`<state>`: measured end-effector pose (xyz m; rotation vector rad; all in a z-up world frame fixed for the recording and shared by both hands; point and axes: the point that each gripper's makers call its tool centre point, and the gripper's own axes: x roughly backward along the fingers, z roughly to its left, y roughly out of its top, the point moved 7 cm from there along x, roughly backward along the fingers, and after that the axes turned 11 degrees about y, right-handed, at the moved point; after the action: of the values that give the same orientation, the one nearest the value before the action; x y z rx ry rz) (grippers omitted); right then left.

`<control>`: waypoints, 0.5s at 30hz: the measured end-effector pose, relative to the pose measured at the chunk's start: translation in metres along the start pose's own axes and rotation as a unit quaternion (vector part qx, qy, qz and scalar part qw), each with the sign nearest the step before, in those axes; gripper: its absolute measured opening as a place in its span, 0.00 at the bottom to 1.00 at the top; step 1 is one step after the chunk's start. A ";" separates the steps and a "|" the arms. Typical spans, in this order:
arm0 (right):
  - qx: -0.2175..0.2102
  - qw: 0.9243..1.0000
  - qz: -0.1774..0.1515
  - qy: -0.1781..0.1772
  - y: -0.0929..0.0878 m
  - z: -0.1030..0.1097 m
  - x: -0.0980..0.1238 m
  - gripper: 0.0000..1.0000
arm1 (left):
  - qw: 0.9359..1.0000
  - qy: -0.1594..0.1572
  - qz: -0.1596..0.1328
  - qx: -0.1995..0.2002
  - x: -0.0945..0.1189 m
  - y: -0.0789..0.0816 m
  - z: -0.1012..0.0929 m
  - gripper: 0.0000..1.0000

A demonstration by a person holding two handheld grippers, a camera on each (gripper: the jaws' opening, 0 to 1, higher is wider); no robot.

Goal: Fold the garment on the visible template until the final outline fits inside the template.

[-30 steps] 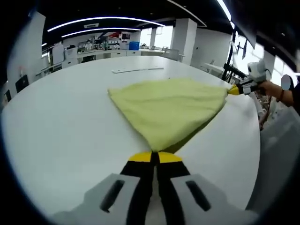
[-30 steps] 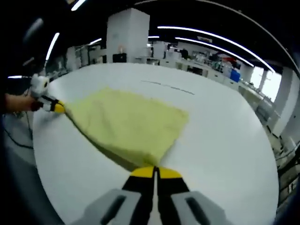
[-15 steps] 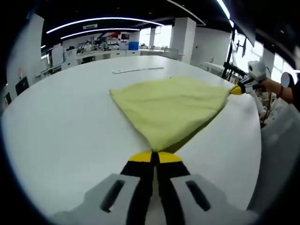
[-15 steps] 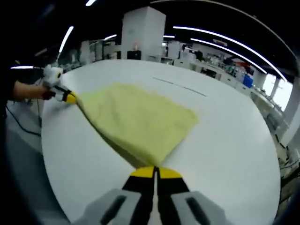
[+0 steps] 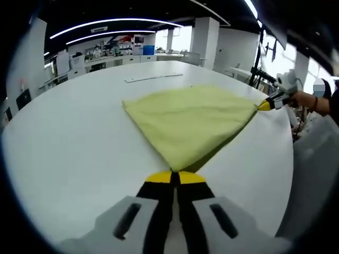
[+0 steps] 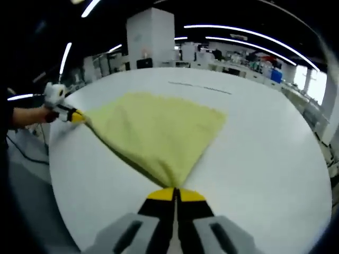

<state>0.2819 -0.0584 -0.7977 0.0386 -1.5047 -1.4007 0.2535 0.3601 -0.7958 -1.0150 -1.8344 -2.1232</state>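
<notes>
The yellow garment (image 5: 189,120) lies spread on the white table (image 5: 69,153), tapering to a corner that meets the tips of the left gripper (image 5: 175,177) directly ahead of its jaws. Those jaws are closed together with the corner pinched between them. In the right gripper view the same garment (image 6: 157,126) narrows to a second corner at the right gripper (image 6: 175,193), whose jaws are likewise pressed together on the cloth. Between the two held corners the near edge is lifted off the table, casting a shadow beneath it. A thin pale strip (image 5: 153,78) lies on the table beyond the garment's far edge. A hand (image 6: 36,114) grips the left gripper's handle at the table edge.
</notes>
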 end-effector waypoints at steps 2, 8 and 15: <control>-0.012 1.000 -0.002 -0.001 -0.002 -0.001 0.001 0.00 | 1.000 0.001 0.001 0.000 0.000 0.000 0.000 0.00; -0.021 1.000 -0.001 -0.009 -0.005 -0.003 0.001 0.04 | 1.000 0.003 0.000 0.003 0.000 0.000 -0.001 0.00; -0.037 0.999 -0.020 0.006 0.001 0.001 -0.005 0.02 | 1.000 0.002 0.001 0.009 0.000 0.000 0.000 0.00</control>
<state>0.2839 -0.0538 -0.7997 0.0325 -1.4481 -1.4839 0.2538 0.3599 -0.7954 -1.0059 -1.8470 -2.1026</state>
